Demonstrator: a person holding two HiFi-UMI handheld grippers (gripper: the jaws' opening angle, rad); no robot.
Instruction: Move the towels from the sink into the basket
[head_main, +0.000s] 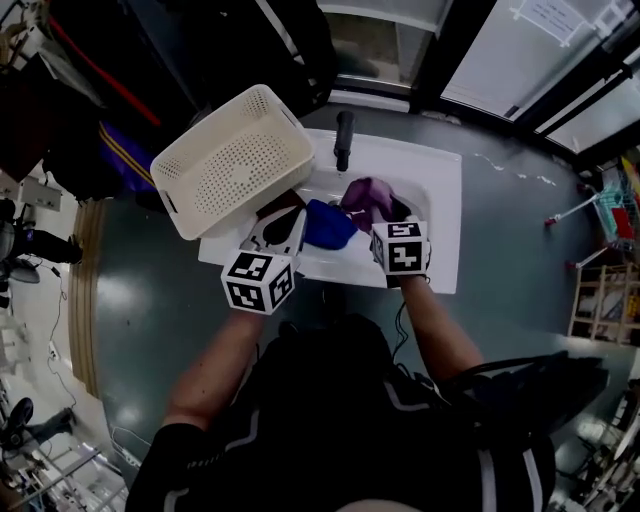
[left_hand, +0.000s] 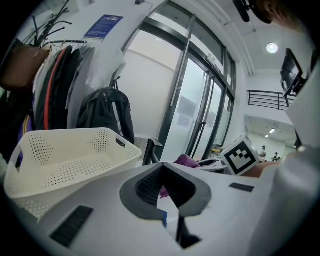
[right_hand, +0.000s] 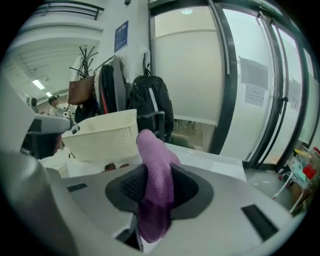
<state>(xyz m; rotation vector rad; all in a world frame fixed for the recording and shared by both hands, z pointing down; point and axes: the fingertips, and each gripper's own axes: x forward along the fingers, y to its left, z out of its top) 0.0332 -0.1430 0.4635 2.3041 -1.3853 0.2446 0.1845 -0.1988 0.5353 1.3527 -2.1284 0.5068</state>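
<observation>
My right gripper (head_main: 386, 212) is shut on a purple towel (head_main: 365, 194) and holds it above the white sink (head_main: 440, 185). In the right gripper view the purple towel (right_hand: 156, 185) is pinched between the jaws and sticks up past the gripper (right_hand: 155, 172). My left gripper (head_main: 296, 222) holds a blue towel (head_main: 328, 226) over the sink's left part. In the left gripper view only a blue edge (left_hand: 163, 218) shows below that gripper's closed jaws (left_hand: 162, 167). The cream perforated basket (head_main: 235, 160) sits tilted at the sink's left rear corner and looks empty.
A black faucet (head_main: 344, 140) stands at the back of the sink. Coats and bags hang on a rack (left_hand: 60, 95) behind the basket (left_hand: 65, 155). Glass doors (right_hand: 235, 85) lie beyond the sink. A shelf cart (head_main: 610, 300) stands on the floor at right.
</observation>
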